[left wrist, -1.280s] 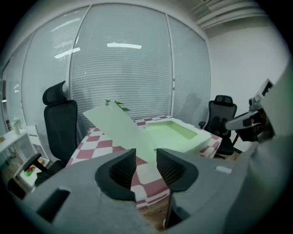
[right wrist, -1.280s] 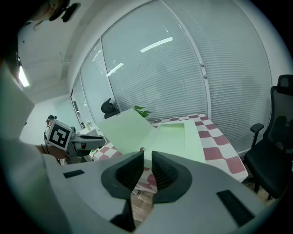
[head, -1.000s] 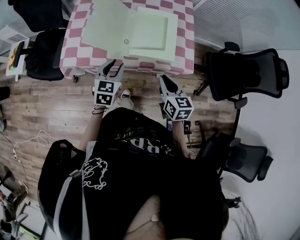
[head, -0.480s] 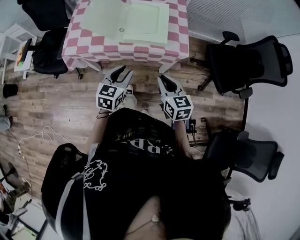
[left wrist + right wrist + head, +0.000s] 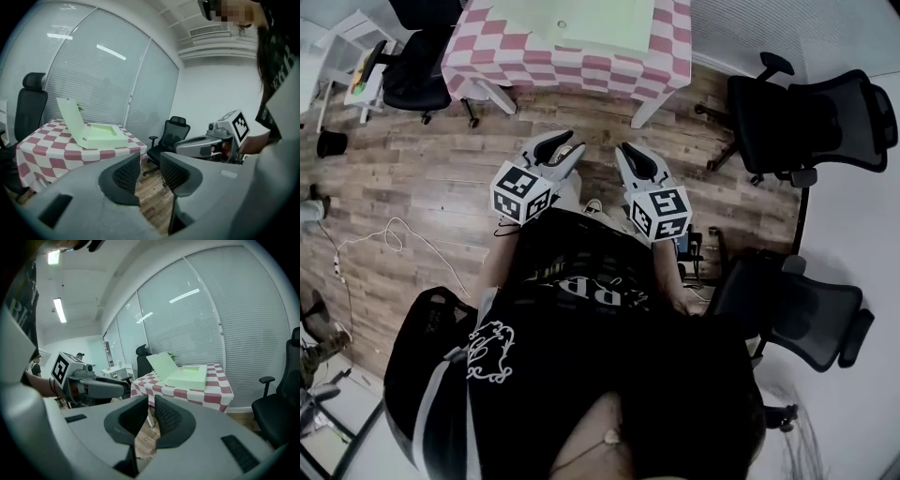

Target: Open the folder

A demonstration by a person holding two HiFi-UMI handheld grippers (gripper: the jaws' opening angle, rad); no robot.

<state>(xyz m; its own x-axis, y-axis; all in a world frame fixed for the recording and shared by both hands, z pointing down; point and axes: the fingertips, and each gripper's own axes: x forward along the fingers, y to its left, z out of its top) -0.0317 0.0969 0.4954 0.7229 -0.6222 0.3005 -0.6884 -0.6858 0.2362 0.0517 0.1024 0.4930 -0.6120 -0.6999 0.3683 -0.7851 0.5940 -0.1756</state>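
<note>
The head view catches only a flat pale edge of the folder (image 5: pixel 600 23) on the checked desk (image 5: pixel 581 67), while both claw views show its lid standing up, open. The left claw (image 5: pixel 150 161) gapes empty and the right claw (image 5: pixel 151 401) shows a narrow empty slit, both well apart from the desk, over wooden floor (image 5: pixel 441 187)

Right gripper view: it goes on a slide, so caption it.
Open, empty right gripper faces the open folder on the checkered table.
</note>
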